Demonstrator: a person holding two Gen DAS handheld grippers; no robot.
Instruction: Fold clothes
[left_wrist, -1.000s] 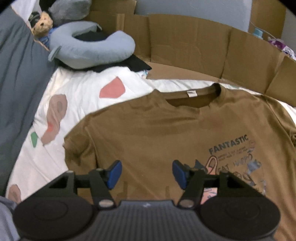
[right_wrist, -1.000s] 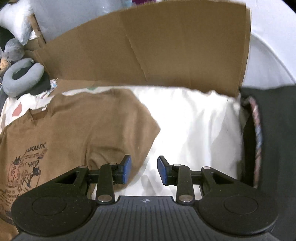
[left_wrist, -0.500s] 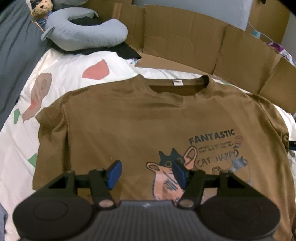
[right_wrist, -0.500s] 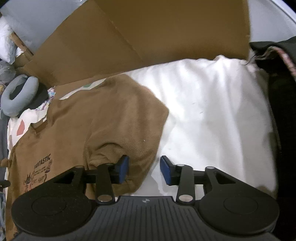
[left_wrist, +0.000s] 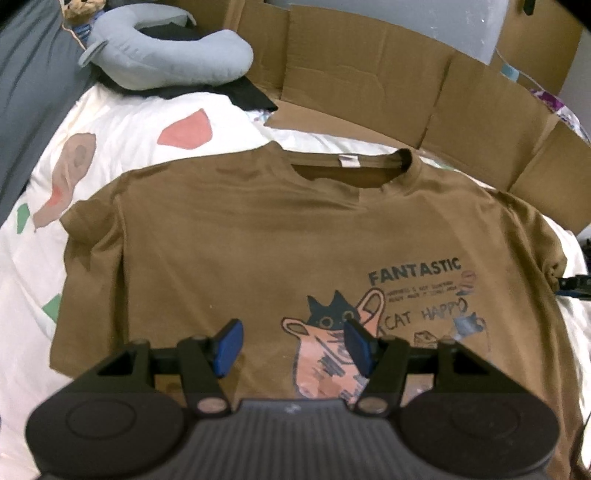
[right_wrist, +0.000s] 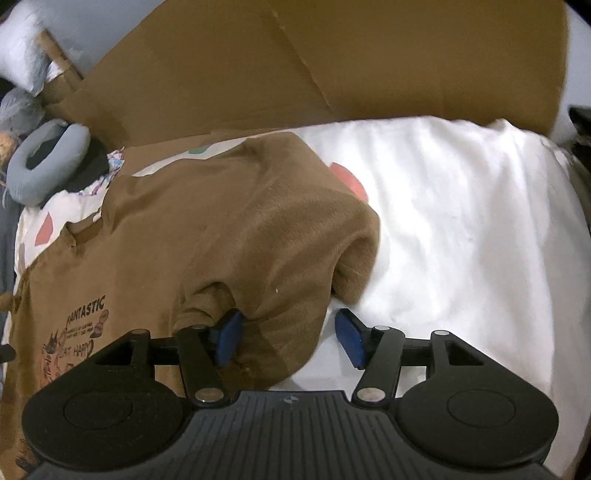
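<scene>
A brown T-shirt (left_wrist: 258, 240) with a cat print and the word FANTASTIC lies face up on the white bedsheet, collar toward the cardboard. My left gripper (left_wrist: 291, 345) hovers open above the shirt's lower middle, holding nothing. In the right wrist view the brown T-shirt (right_wrist: 207, 229) shows its right sleeve (right_wrist: 295, 266) bunched up and raised. My right gripper (right_wrist: 288, 336) is open, and the sleeve's hem sits between its blue pads, against the left pad (right_wrist: 227, 338). The right gripper's tip shows at the far right edge of the left wrist view.
Flattened cardboard (left_wrist: 369, 81) stands along the far side of the bed. A grey neck pillow (left_wrist: 166, 59) and a dark cloth (left_wrist: 240, 92) lie at the back left. A dark grey blanket (left_wrist: 29, 92) borders the left. White sheet (right_wrist: 461, 221) stretches right of the shirt.
The left gripper pulled back, so more of the shirt and its print came into view. The right gripper closed in on the right sleeve and opened wider; the sleeve now lies between its pads.
</scene>
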